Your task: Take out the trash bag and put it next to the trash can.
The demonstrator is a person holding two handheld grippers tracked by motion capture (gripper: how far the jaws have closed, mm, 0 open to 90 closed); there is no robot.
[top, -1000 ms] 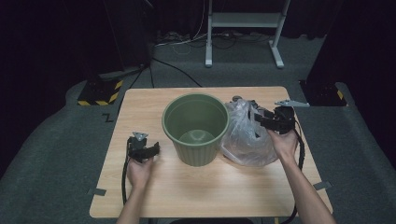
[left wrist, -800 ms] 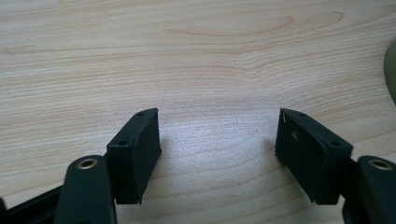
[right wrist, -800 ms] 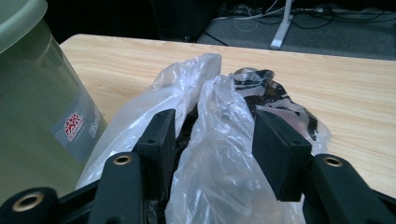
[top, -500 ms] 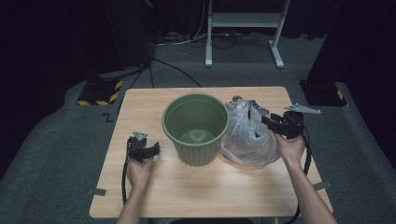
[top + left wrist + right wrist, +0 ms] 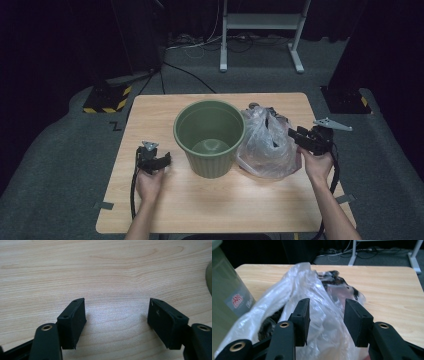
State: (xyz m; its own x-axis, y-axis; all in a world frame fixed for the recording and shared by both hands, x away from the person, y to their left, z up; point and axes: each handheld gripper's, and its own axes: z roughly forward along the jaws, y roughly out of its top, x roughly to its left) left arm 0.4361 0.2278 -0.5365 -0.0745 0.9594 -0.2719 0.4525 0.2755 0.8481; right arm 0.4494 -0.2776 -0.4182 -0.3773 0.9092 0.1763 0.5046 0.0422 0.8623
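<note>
- Plastic bag [image 5: 265, 150] of clear film, with dark contents inside, lies on the table [image 5: 215, 210] straight ahead of the right gripper [image 5: 295, 135], touching the green bucket [image 5: 209, 137] beyond it.
- Right gripper's 2 jaws stand partly apart with bag film bulging up between them in the right gripper view; not clamped.
- Left gripper [image 5: 116, 315] rests low over bare wood, its jaws spread wide, holding nothing, with the bucket off to its right.

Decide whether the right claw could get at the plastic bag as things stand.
Probably yes: the right claw is open and faces the plastic bag with nothing between; the green bucket stands beside it.
</note>
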